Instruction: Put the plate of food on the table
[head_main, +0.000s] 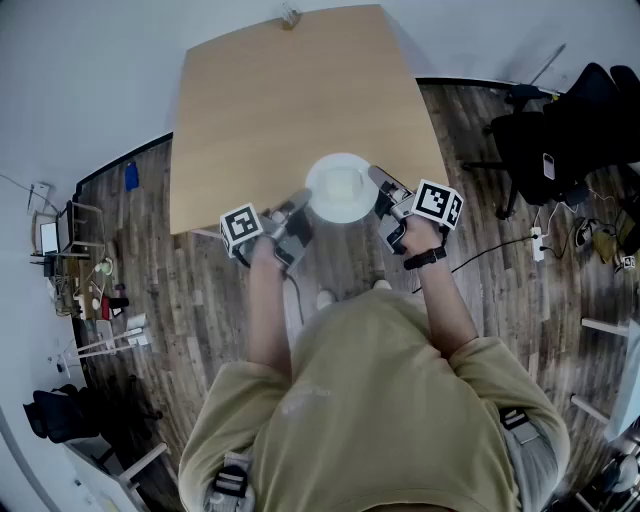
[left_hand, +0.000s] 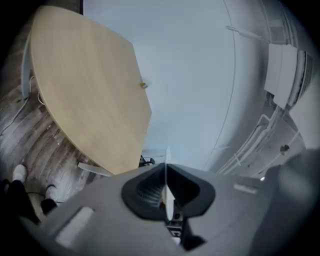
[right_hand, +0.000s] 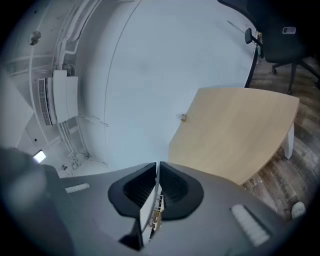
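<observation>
The plate (head_main: 345, 216), with pale food (head_main: 342, 185) heaped at its middle, was held between the two grippers at 12 o'clock from the person's chest. In the head view it lay across the near edge of the table (head_main: 290, 90). The left gripper (head_main: 300, 208) had the rim at about the plate's 8 o'clock; its own view showed the jaws clenched onto the thin white edge, which ran straight down between the dark pads. The right gripper (head_main: 380, 182) gripped the rim at about 3 o'clock, and its view showed the same thing: pads pressed tight on the plate's edge, nothing else between them. Both gripper views looked out past the plate to the bare tabletop, which spread away toward 12 o'clock, and to the pale wall beyond. Whether the plate's base touched the wood or hung just above it could not be told from these views. The step in hand looked like the carry-in, close to its end. The next move would call for bringing the plate further toward 12 o'clock so that its whole base stood over wood. Both grippers would then need to lower together, level, so the food did not slide, and neither should let go until the plate sat flat.
</observation>
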